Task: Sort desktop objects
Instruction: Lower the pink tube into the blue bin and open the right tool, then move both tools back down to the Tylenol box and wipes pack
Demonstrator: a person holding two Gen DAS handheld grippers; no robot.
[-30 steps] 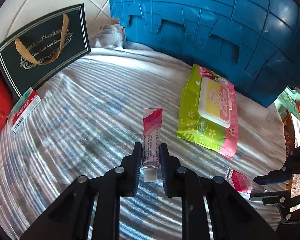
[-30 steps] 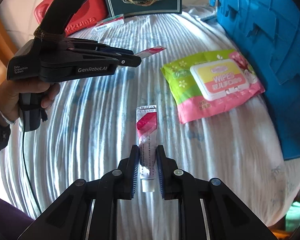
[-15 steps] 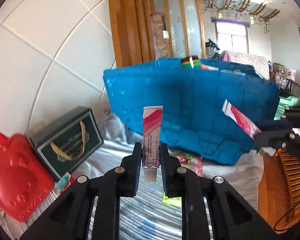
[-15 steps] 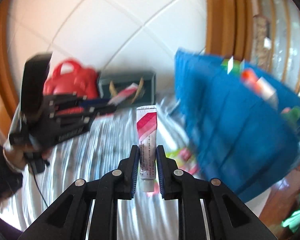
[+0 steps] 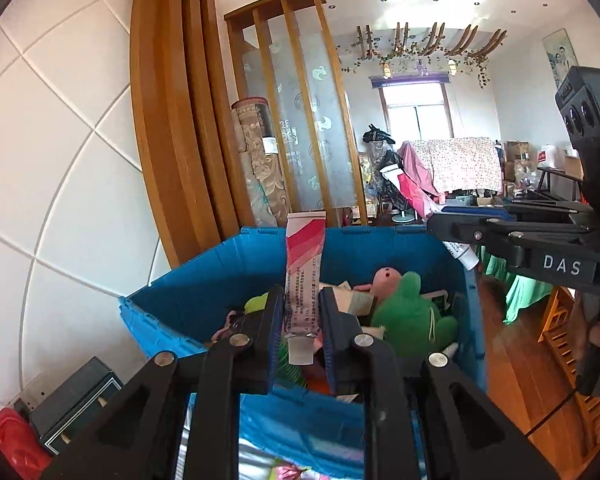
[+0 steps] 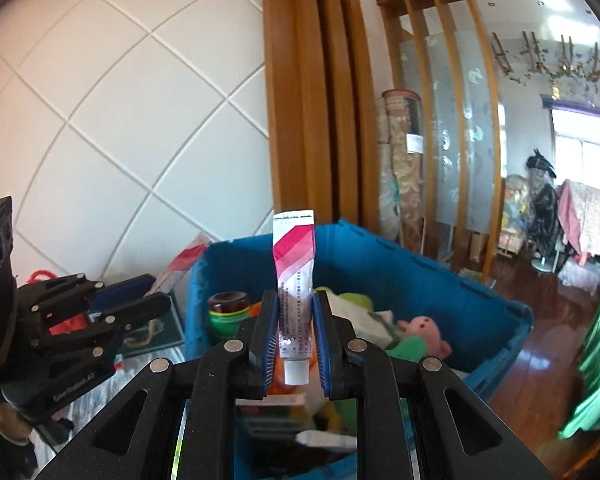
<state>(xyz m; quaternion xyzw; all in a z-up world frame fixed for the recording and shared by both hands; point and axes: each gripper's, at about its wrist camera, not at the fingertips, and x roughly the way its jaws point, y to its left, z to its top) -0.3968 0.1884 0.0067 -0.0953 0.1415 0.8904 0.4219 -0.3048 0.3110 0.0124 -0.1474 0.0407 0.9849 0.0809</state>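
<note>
Each gripper holds a small pink-and-white tube, cap toward the camera. My left gripper is shut on one tube, raised just before the near rim of the open blue crate. My right gripper is shut on the other tube, also above the blue crate. In the left wrist view the right gripper reaches over the crate's right side with its tube's cap showing. In the right wrist view the left gripper is at the left with its tube.
The crate holds a green frog plush, a pink plush, a jar and several other items. A dark gift box and a red bag sit left of it. Wooden pillars and a tiled wall stand behind.
Both grippers have risen from the striped cloth, each keeping its tube, and tilted up. They have gone from looking down at the table to looking into the crate from above its rim.
</note>
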